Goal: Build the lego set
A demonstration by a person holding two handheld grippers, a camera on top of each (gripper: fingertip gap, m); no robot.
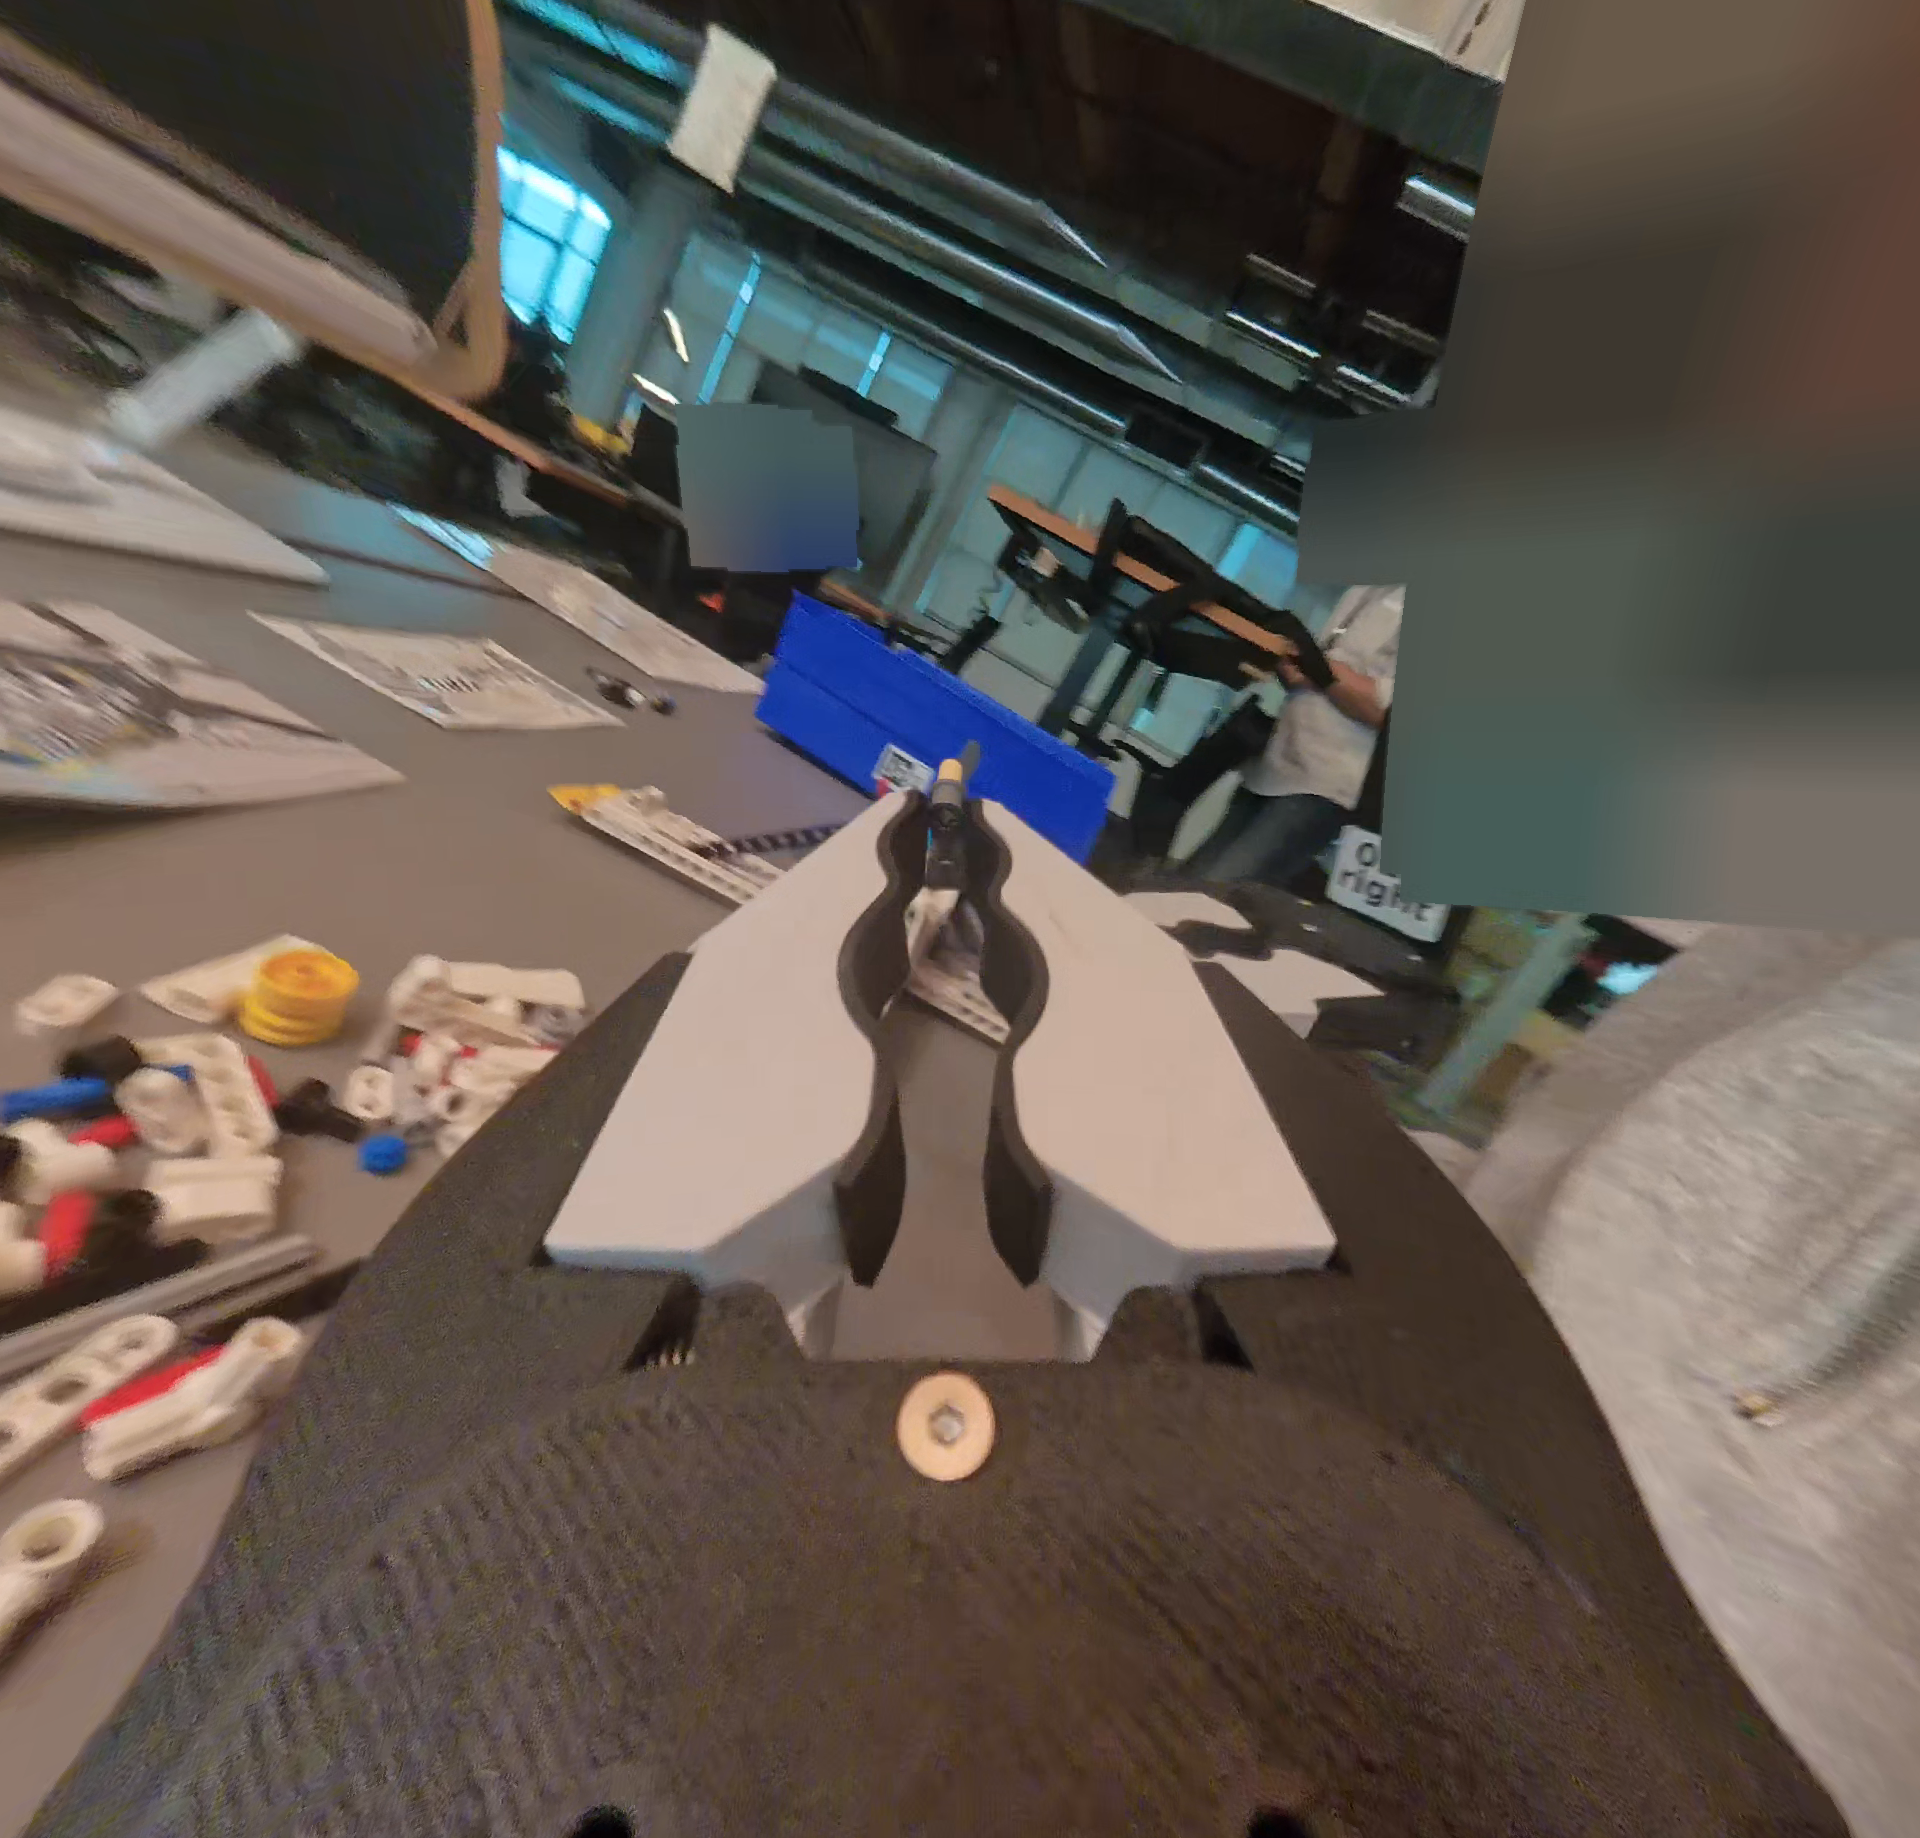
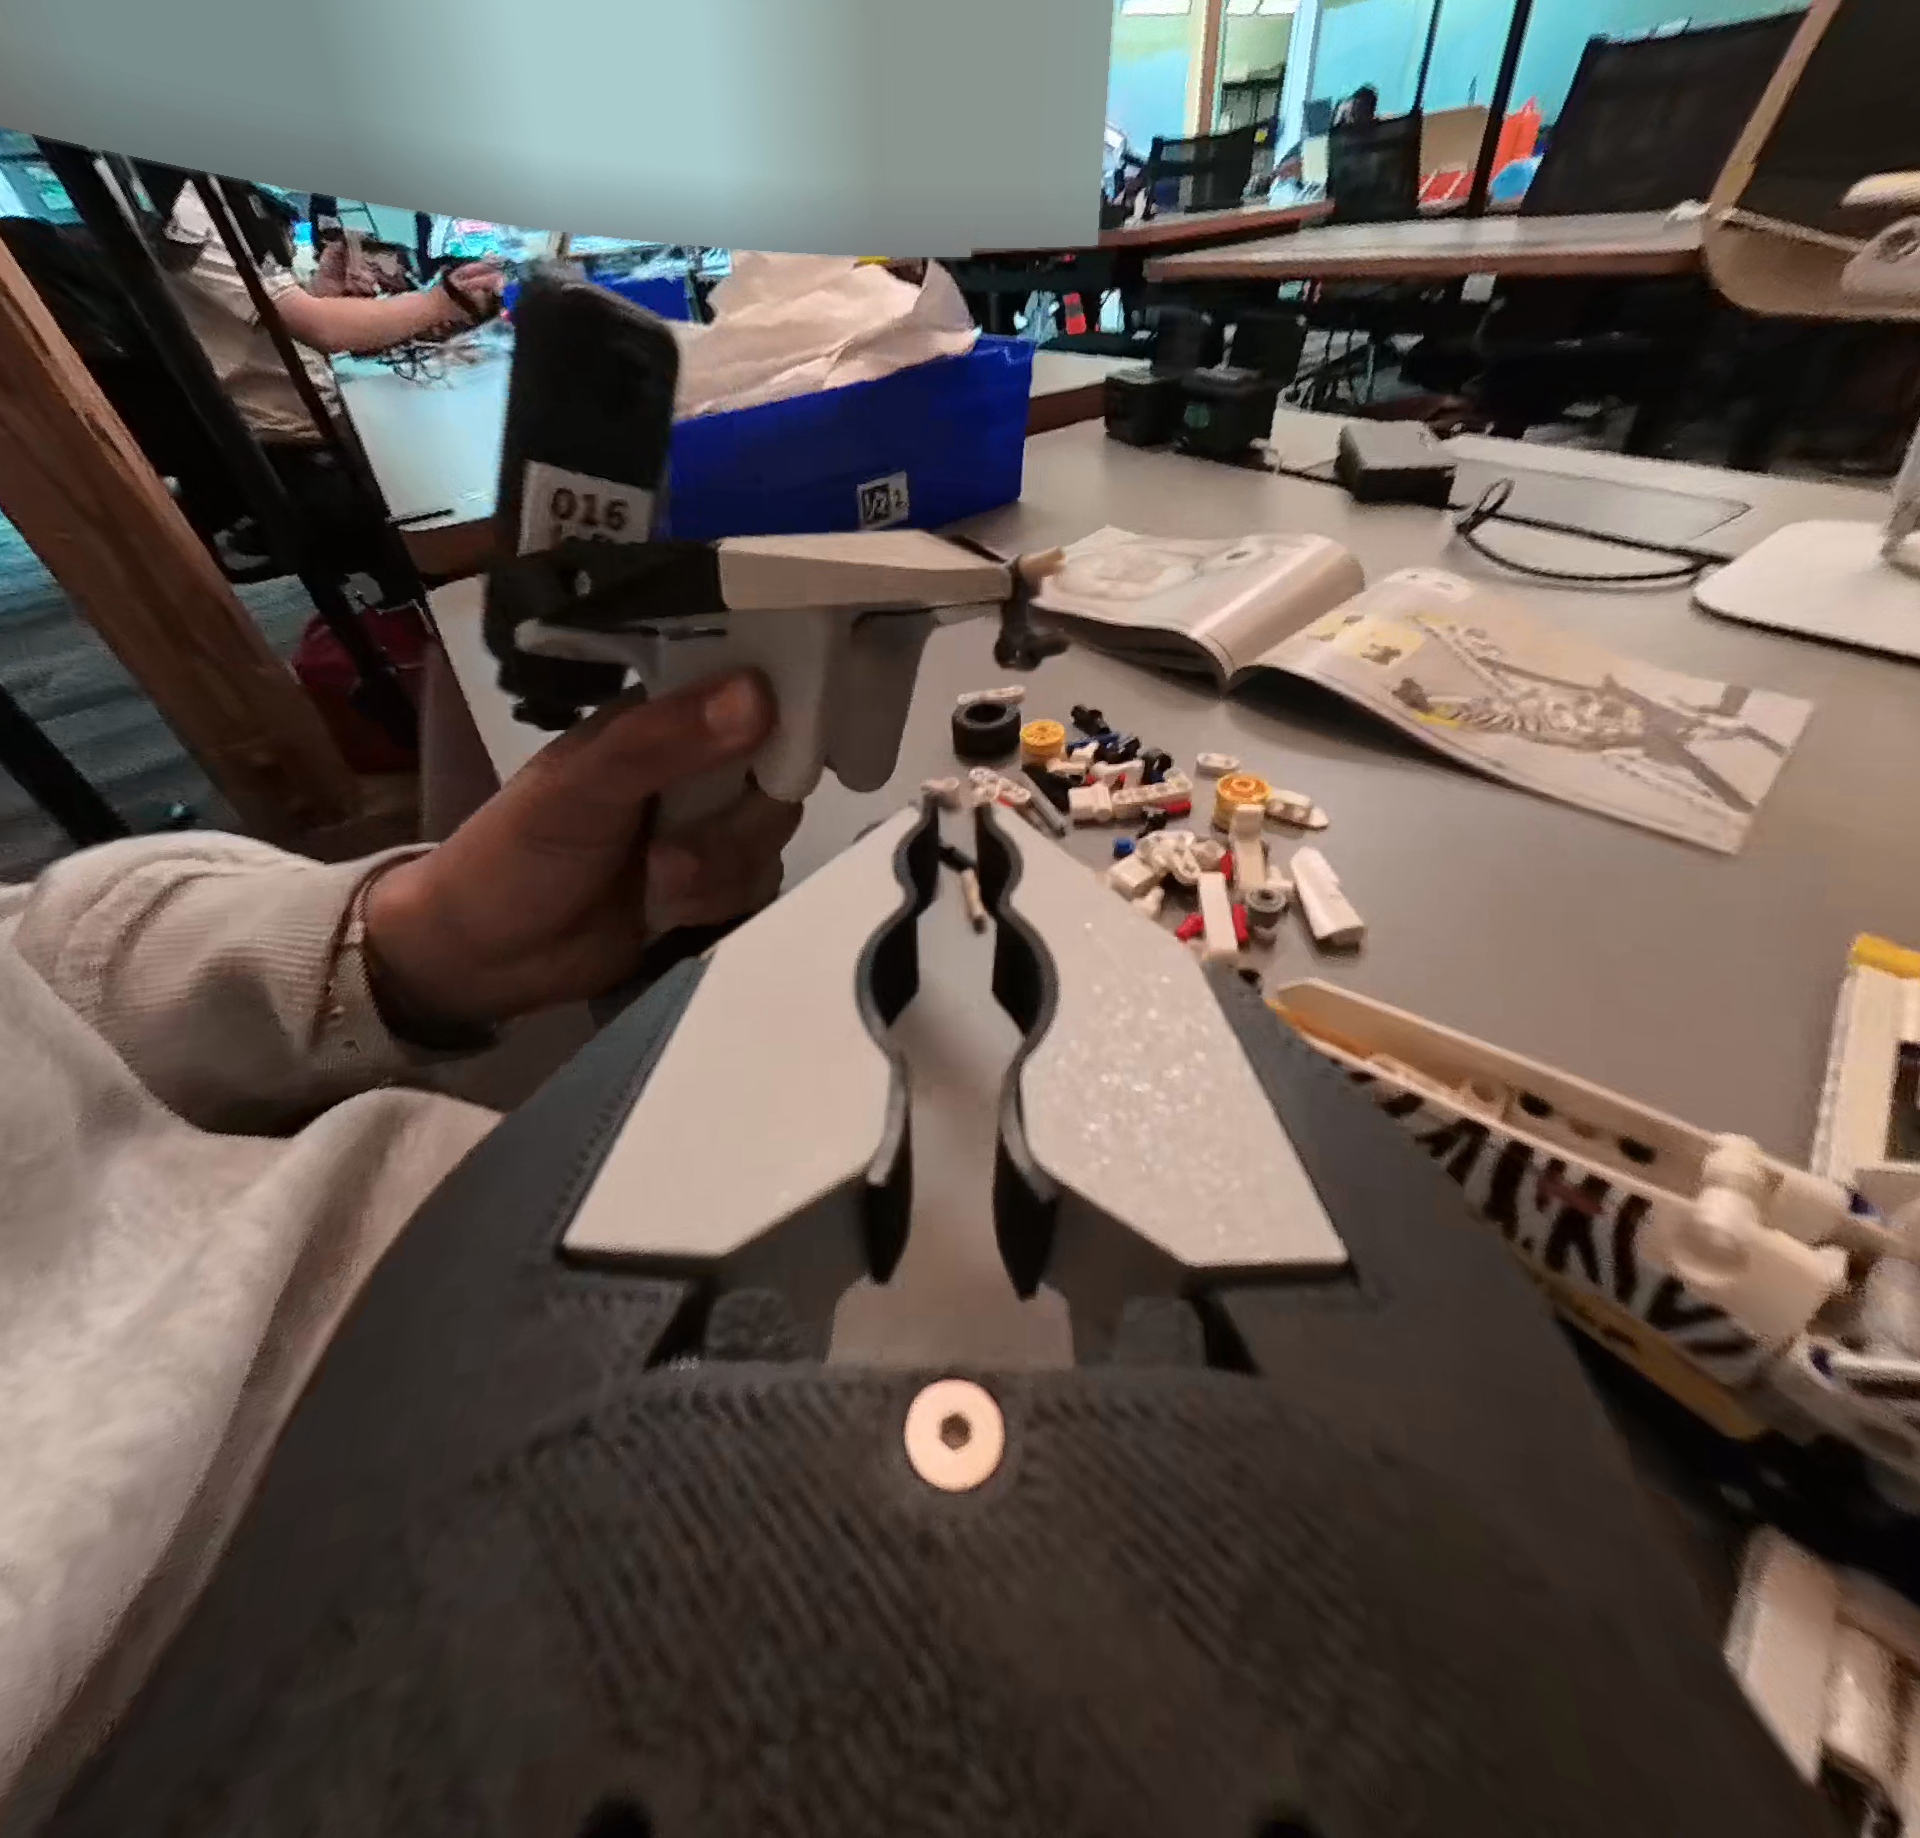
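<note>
Two grippers, one small pin held

Left gripper (image 1: 943, 824) pinches a black-and-tan pin (image 1: 948, 801) at its fingertips; right gripper (image 2: 958, 832) stands slightly parted, empty, loose lego pieces (image 2: 1164, 812) just beyond.

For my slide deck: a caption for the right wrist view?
Left tool lifts a small black-and-tan pin piece above scattered plastic bricks on the grey table.

Grey bench (image 2: 1507, 915) extending toward glass partitions (image 2: 1351, 32) that are admitting cool teal light. Dark ceiling ducts (image 1: 935, 230) running overhead. Wood-edged desks (image 2: 1403, 240) and black chairs (image 2: 1652, 126) standing beyond; a blue bin (image 2: 852, 448) sitting at the bench's far edge.
</note>
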